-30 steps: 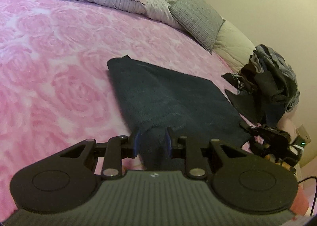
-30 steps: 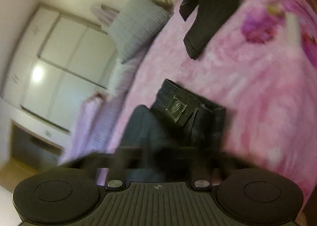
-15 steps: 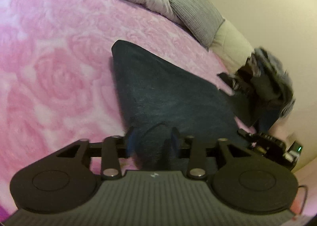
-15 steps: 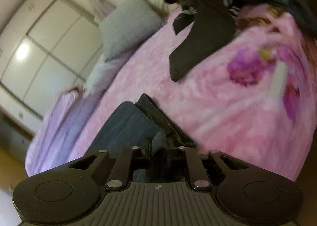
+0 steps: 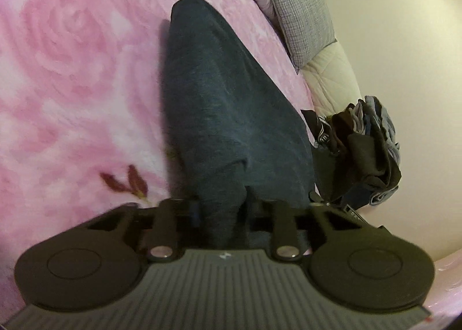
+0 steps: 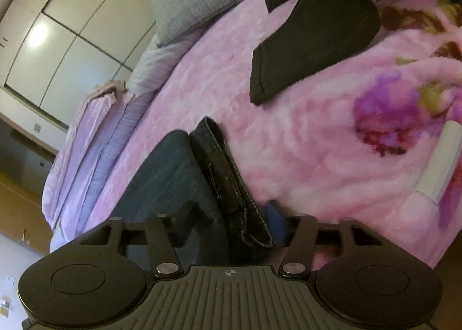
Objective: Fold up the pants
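Observation:
Dark blue denim pants (image 5: 219, 98) lie folded on the pink rose blanket (image 5: 72, 70). A raised pinch of their near edge fills the gap of my left gripper (image 5: 222, 208), whose jaws are closing on it, low over the bed. In the right wrist view the pants (image 6: 173, 174) show their dark waistband (image 6: 222, 168) along the right side. My right gripper (image 6: 231, 220) straddles that waistband end. Its jaws are opening, and the blue pad (image 6: 274, 220) stands clear of the cloth.
A heap of dark clothes (image 5: 366, 145) sits at the bed's right edge by the wall, with a grey pillow (image 5: 303, 12) and a cream pillow (image 5: 329, 75) behind. A black garment (image 6: 311, 41) lies beyond the pants. White wardrobe doors (image 6: 57, 41) stand at the left.
My left gripper sank toward the bed and rolled, widened briefly, then narrowed on the denim. The right gripper's jaws spread apart off the waistband, and its view swung toward the black garment.

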{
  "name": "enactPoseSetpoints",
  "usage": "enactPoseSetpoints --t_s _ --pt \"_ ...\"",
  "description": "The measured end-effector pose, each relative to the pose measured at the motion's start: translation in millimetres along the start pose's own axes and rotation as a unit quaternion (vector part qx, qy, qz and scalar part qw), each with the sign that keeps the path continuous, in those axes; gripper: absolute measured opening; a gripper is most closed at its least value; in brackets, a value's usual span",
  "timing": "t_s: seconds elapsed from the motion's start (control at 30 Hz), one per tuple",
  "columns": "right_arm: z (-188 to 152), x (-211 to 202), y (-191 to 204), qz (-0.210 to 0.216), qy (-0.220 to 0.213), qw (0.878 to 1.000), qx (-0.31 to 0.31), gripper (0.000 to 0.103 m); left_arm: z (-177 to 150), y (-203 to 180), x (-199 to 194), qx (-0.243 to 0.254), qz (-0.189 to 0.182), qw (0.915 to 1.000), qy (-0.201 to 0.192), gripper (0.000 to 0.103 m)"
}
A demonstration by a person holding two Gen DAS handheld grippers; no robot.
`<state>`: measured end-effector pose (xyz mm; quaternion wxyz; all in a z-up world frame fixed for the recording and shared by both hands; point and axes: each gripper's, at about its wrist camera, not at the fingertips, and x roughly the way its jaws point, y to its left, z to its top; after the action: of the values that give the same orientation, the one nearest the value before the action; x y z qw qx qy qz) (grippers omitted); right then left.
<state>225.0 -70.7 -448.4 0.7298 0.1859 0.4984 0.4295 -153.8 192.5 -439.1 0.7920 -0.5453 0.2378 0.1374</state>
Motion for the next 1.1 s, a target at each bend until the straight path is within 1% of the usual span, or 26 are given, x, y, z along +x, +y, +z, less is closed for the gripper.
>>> enactPoseSetpoints --t_s 0.03,0.1,0.13,0.23,0.33,0.4,0.43,0.5,0.53,0.57,0.6,0.63,0.7,0.77,0.8,0.83,0.9,0.93,1.03,1.07,1.1 --pt "-1 0 0 0.004 0.01 1.0 0.005 0.031 0 -2 -3 0.007 -0.002 1.0 -0.006 0.013" --pt "-6 -6 3 0.003 0.019 0.999 0.03 0.025 3 -7 -16 0.02 -0.007 0.9995 -0.022 0.011" --pt "-5 -7 8 -0.001 0.022 0.999 0.037 0.024 6 -9 -23 0.024 -0.008 0.9993 -0.028 0.01" --pt "-21 -17 27 -0.003 0.035 0.998 0.044 0.02 12 -9 -55 0.044 -0.001 0.998 -0.045 0.01" --pt "-55 -31 46 0.01 0.065 0.997 0.047 0.019 12 -2 -101 0.058 0.024 0.9961 -0.062 0.009" --pt "-84 -36 55 0.024 0.091 0.994 0.056 0.019 4 4 -133 0.062 0.039 0.9951 -0.067 0.009" --pt "-100 -39 59 0.035 0.096 0.993 0.052 0.019 -1 7 -146 0.069 0.048 0.9942 -0.067 0.01" --pt "-121 -41 67 0.036 0.1 0.994 0.026 0.022 -12 13 -162 0.091 0.08 0.9912 -0.054 0.012" --pt "-127 -41 71 0.025 0.095 0.995 0.003 0.024 -16 16 -161 0.094 0.088 0.9908 -0.044 0.014" --pt "-130 -41 76 0.005 0.086 0.996 -0.024 0.032 -20 22 -160 0.094 0.099 0.9902 -0.031 0.018" --pt "-129 -43 81 -0.011 0.078 0.996 -0.047 0.037 -20 24 -158 0.096 0.117 0.9881 -0.025 0.02" --pt "-125 -46 86 -0.025 0.065 0.996 -0.064 0.038 -19 26 -159 0.107 0.128 0.9857 -0.025 0.021" --pt "-114 -53 98 -0.031 0.026 0.994 -0.098 0.038 -12 28 -166 0.119 0.131 0.9835 -0.038 0.023" --pt "-104 -56 107 -0.021 0.006 0.991 -0.13 0.038 -2 29 -172 0.126 0.135 0.9813 -0.053 0.029" --pt "-98 -53 110 -0.01 0.001 0.991 -0.136 0.038 4 30 -173 0.131 0.136 0.9799 -0.064 0.034" --pt "-93 -48 112 0.002 0.002 0.99 -0.139 0.038 14 33 -171 0.13 0.134 0.9796 -0.074 0.035" --pt "-84 -30 113 0.015 0.01 0.99 -0.142 0.038 33 41 -164 0.114 0.128 0.9814 -0.086 0.035" --pt "-82 -23 113 0.019 0.016 0.989 -0.143 0.038 42 44 -157 0.108 0.118 0.9831 -0.089 0.036" --pt "-74 9 113 0.038 0.036 0.991 -0.124 0.038 64 52 -133 0.089 0.111 0.9858 -0.088 0.039" --pt "-73 21 112 0.035 0.046 0.992 -0.116 0.037 68 54 -127 0.084 0.11 0.9866 -0.086 0.039" --pt "-74 28 112 0.033 0.053 0.992 -0.113 0.011 71 56 -122 0.079 0.109 0.9873 -0.085 0.039"
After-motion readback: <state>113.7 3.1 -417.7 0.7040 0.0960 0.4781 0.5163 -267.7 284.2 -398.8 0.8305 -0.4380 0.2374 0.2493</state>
